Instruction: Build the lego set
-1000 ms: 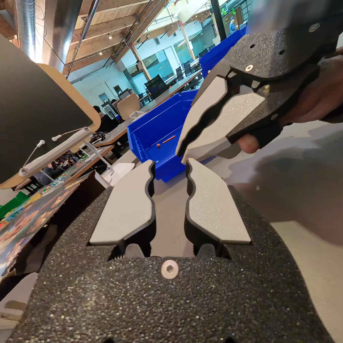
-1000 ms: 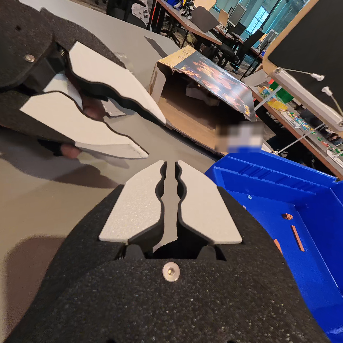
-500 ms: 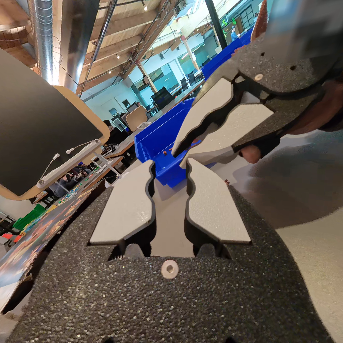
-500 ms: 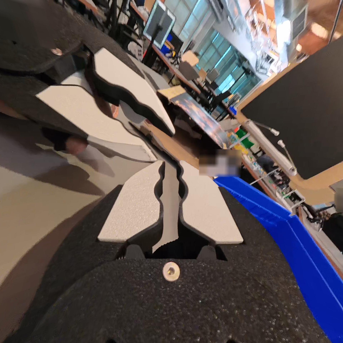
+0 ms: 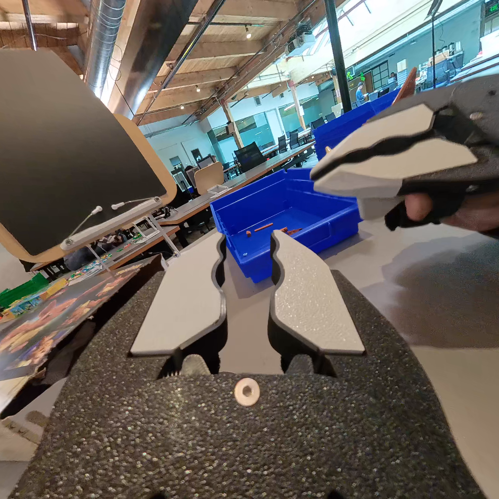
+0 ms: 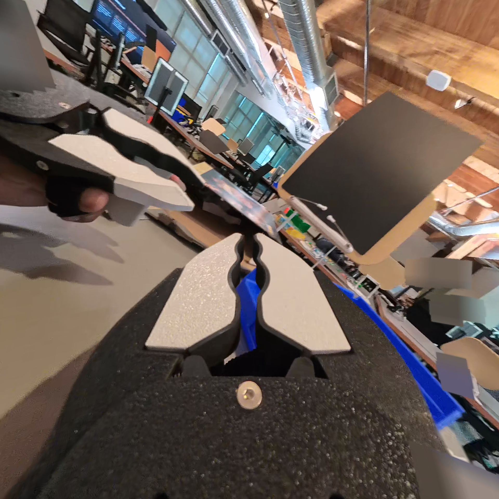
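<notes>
printed box [image 5: 48, 313]: lies flat at the tabletop's left edge, flap raised.
left hand-held gripper [image 5: 247, 237]: jaws apart, nothing between them; held above the grey tabletop [image 5: 445, 378], pointing at the bin's near wall.
blue bin [image 5: 337, 229]: sits on the tabletop towards its far edge; a few small brown pieces [image 5: 272, 229] lie loose on its floor.
right hand-held gripper [image 5: 314, 176]: up in the air over the bin's right side, jaws nearly closed with only a thin slit between the tips, nothing gripped; hand [image 5: 421, 208] on its handle.
black panel [image 5: 67, 151]: stands beyond the tabletop's left edge.
</notes>
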`<state>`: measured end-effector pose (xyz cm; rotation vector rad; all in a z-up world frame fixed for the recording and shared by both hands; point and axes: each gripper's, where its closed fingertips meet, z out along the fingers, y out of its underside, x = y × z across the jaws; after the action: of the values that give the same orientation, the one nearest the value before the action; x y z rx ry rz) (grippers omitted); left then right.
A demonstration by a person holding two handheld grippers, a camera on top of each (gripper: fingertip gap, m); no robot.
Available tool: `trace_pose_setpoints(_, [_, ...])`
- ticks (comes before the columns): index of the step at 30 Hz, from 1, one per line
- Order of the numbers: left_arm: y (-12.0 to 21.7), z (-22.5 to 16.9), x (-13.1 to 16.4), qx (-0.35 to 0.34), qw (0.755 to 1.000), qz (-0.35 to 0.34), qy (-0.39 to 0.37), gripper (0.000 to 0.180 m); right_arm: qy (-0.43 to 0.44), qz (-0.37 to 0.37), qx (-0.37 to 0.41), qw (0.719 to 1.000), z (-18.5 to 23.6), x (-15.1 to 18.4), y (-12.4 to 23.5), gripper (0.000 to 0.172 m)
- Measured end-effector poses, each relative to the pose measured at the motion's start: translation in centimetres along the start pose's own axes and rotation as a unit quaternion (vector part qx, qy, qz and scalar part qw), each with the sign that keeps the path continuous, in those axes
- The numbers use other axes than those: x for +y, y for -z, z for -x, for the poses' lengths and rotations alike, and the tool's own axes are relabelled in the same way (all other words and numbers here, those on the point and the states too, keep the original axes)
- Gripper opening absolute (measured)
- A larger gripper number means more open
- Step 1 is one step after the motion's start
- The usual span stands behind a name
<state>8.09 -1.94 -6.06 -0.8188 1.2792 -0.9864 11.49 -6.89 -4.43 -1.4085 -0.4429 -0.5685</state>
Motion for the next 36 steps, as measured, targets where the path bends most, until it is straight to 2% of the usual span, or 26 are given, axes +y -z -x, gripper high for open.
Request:
trace_pose_setpoints(3, [0.2,-0.1,-0.7,-0.002,1.0,-0.006,-0.018,0.03,0.027,-0.001,0.04,0.999,-2.1,-1.1,1.2,0.004])
trace_pose_setpoints(8, [0.1,-0.6,-0.7,-0.001,0.999,-0.004,-0.036,0.03,0.036,0.054,0.103,0.993,-7.8,-0.4,3.1,0.003])
trace_pose_setpoints(10, [0.0,-0.7,-0.2,0.003,0.999,0.004,-0.035,0.03,-0.004,0.091,0.084,0.992,-9.9,0.3,2.8,0.004])
trace_pose_setpoints(13, [-0.3,-0.6,0.2,0.006,1.0,0.011,-0.022,0.03,-0.05,0.177,-0.006,0.983,-11.4,2.0,0.2,0.004])
trace_pose_setpoints(15, [-0.4,-0.5,0.4,0.007,1.0,0.013,-0.013,0.03,-0.069,0.274,-0.078,0.956,-11.9,4.9,-2.5,0.006])
trace_pose_setpoints(17, [-0.6,-0.5,0.6,0.011,1.0,0.017,-0.005,0.03,-0.071,0.383,-0.136,0.911,-12.5,9.6,-5.1,0.01])
trace_pose_setpoints(20, [-0.7,-0.6,1.0,0.016,1.0,0.024,0.004,0.03,-0.08,0.517,-0.175,0.834,-13.5,17.9,-8.0,0.022])
trace_pose_setpoints(22, [-0.6,-0.6,1.0,0.018,1.0,0.025,0.001,0.03,-0.093,0.563,-0.189,0.799,-13.8,21.9,-9.0,0.026])
trace_pose_setpoints(26, [-0.5,-0.4,0.9,0.017,1.0,0.023,0.003,0.03,-0.099,0.595,-0.179,0.778,-14.9,26.5,-10.3,0.028])
trace_pose_setpoints(36, [-0.4,0.6,0.7,0.011,0.999,0.021,0.028,0.03,-0.13,0.604,-0.205,0.759,-14.0,29.2,-10.4,0.032])
